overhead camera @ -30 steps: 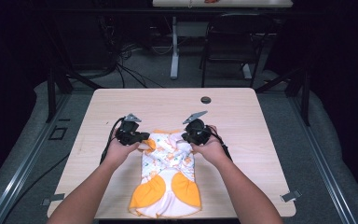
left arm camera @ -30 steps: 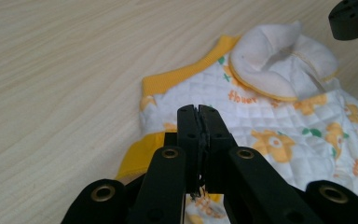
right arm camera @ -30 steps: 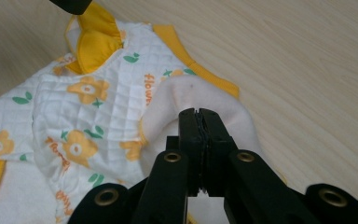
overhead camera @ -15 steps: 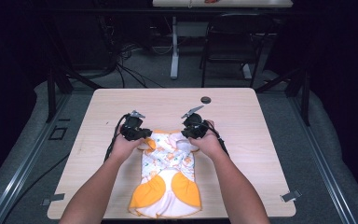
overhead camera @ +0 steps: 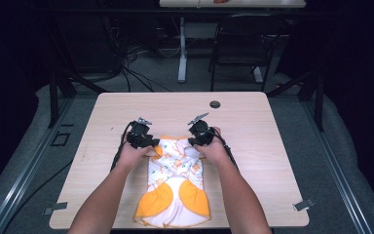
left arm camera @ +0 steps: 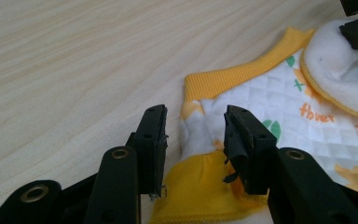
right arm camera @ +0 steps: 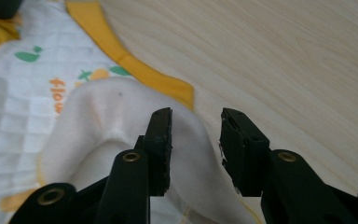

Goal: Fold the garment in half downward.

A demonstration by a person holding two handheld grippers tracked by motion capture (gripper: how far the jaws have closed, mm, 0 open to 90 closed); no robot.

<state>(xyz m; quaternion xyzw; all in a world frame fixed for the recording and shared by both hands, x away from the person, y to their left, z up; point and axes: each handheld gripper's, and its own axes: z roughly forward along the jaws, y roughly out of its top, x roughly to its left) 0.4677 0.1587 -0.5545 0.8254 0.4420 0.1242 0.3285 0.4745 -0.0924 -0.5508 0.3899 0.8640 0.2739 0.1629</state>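
Now we see both grippers at the far end of the baby garment on the table. Left gripper jaws spread w/ fabric between; right gripper jaws spread over a white fold.

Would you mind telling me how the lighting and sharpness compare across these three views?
High view: the table is brightly lit, the room behind nearly black, the image soft. Left gripper view: the garment near the jaws is crisp, the far wood blurs. Right gripper view: even light, no glare, the garment's white fold slightly soft.
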